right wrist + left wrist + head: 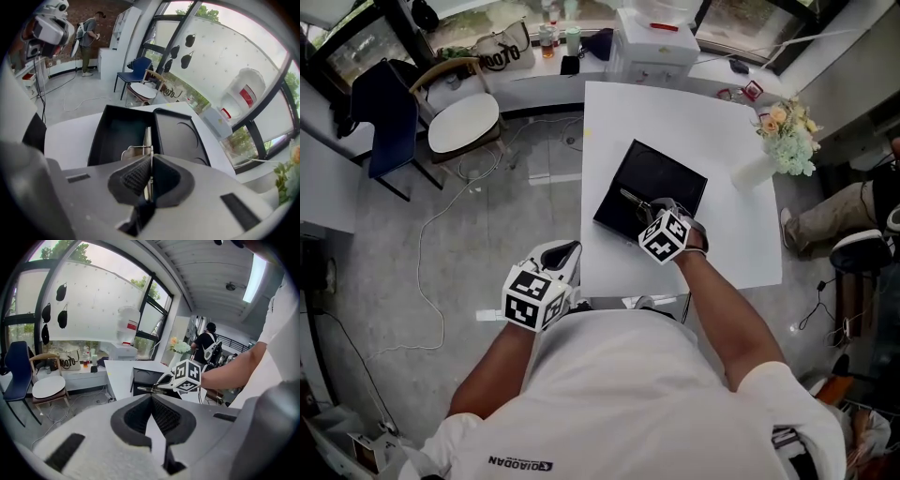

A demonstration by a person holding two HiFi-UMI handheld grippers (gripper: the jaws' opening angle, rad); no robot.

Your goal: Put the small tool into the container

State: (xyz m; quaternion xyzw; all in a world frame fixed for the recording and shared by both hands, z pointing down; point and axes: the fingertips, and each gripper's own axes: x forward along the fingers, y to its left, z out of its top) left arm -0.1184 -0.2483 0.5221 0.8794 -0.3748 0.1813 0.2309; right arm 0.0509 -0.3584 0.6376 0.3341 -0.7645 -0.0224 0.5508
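A black container point(661, 173) lies open on the white table point(675, 112), its deep tray point(117, 129) beside its flat lid point(180, 136). My right gripper point(651, 210) is shut on the small metal tool point(147, 138), a thin shiny piece held tilted down over the deep tray. In the head view the tool point(632, 198) pokes out over the container's near part. The left gripper view shows the tool point(149, 390) in front of the container point(140, 377). My left gripper point(563, 255) hangs off the table's near left corner, jaws shut point(151, 399) with nothing in them.
A white vase of flowers point(780, 141) stands at the table's right edge. Beyond the table's far end are a white machine point(656, 42) and a counter. A round-seat chair point(464, 122) and a blue chair point(389, 122) stand at left. A seated person's legs point(830, 216) are at right.
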